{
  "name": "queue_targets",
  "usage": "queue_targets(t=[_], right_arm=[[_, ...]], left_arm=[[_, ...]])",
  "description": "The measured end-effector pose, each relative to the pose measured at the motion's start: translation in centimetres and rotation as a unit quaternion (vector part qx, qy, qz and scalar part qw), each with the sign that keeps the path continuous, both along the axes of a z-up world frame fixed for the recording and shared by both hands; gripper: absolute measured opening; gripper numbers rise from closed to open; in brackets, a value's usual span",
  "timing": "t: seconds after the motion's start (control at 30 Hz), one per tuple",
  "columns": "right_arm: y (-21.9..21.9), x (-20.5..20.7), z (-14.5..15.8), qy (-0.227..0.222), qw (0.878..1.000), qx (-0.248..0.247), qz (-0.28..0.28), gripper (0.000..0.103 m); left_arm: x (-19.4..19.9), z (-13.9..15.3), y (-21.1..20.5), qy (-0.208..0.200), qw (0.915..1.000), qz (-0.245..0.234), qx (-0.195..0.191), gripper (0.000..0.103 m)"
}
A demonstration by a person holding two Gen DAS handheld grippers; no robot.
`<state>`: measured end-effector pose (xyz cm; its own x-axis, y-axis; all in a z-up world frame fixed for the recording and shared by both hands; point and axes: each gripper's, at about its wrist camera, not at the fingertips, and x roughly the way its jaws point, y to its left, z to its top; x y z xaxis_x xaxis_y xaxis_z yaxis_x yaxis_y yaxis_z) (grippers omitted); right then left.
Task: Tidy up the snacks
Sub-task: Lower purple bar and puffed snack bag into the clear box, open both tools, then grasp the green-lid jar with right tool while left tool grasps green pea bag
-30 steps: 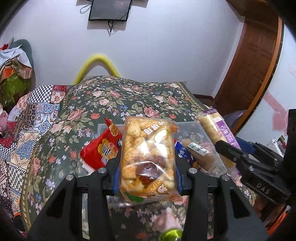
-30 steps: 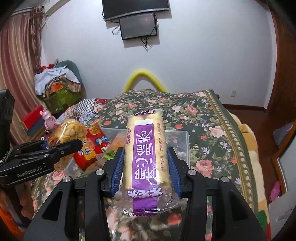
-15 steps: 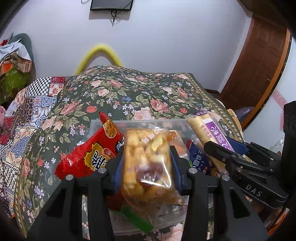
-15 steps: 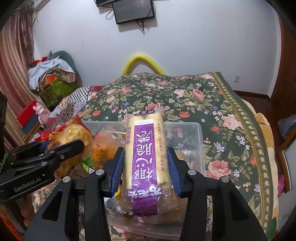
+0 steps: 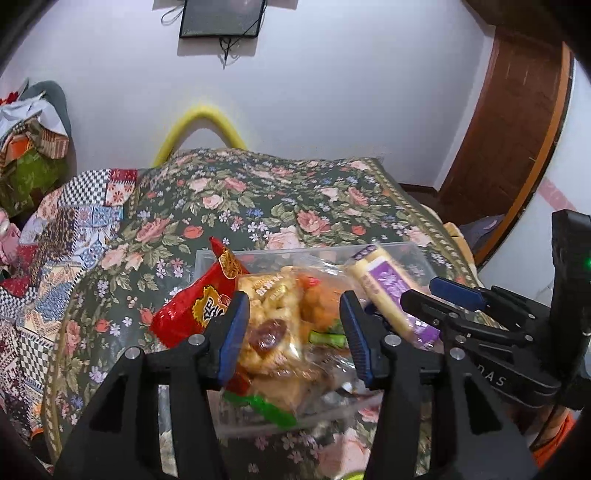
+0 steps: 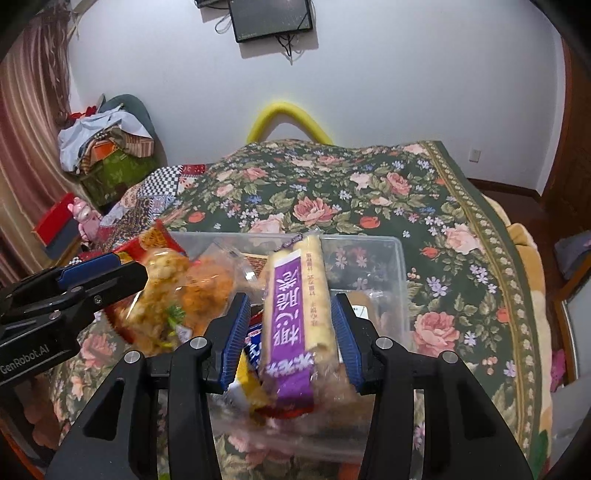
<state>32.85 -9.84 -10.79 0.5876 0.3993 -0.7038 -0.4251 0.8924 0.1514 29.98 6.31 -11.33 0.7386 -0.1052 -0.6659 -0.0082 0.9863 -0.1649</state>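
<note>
Clear crinkly bag of golden puffed snacks (image 5: 273,332) sags into the transparent plastic bin (image 5: 399,248); the left gripper (image 5: 293,334) has just widened off it. The right gripper (image 6: 290,330) still pinches the purple-labelled wafer pack (image 6: 295,314) above the bin.

Bedroom in a home. Bed under a floral quilt (image 6: 369,206) fills the middle; patchwork blanket (image 5: 55,258) at its left. Heap of clothes (image 6: 103,144) far left (beside a striped curtain (image 6: 26,147)). Wall-mounted screen (image 6: 271,18) on the far wall, wooden door (image 5: 509,122) right.
</note>
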Motion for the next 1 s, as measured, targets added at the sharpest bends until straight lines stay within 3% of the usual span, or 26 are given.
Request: queue_targets(t=[0.17,0.23,0.37,0.6,1.0], right_arm=[[-0.7,-2.4,1.5,-0.01,1.0,0.008,0.011,0.043],[-0.7,-3.5,1.8,-0.014,1.0,0.004,0.02,0.051],[-0.4,-5.9,1.7,-0.017,0.999,-0.007,0.038,0.056],[0.9,-9.3,-0.7,0.014,0.997,-0.019,0.07,0.057],[3.2,-12.0,-6.1,0.093,0.989,-0.033,0.108,0.057]], left_arm=[[-2.5,1.2,-0.4,-0.013,0.9998,-0.003,0.015,0.059],[-3.6,1.3,-0.3,-0.011,0.9998,-0.005,0.014,0.062],[-5.8,0.7,0.0,0.005,0.9998,-0.01,0.015,0.063],[-9.4,-1.6,0.2,0.042,0.9982,-0.011,0.042,0.065],[-11.8,-6.6,1.1,0.105,0.9944,-0.004,0.005,0.067]])
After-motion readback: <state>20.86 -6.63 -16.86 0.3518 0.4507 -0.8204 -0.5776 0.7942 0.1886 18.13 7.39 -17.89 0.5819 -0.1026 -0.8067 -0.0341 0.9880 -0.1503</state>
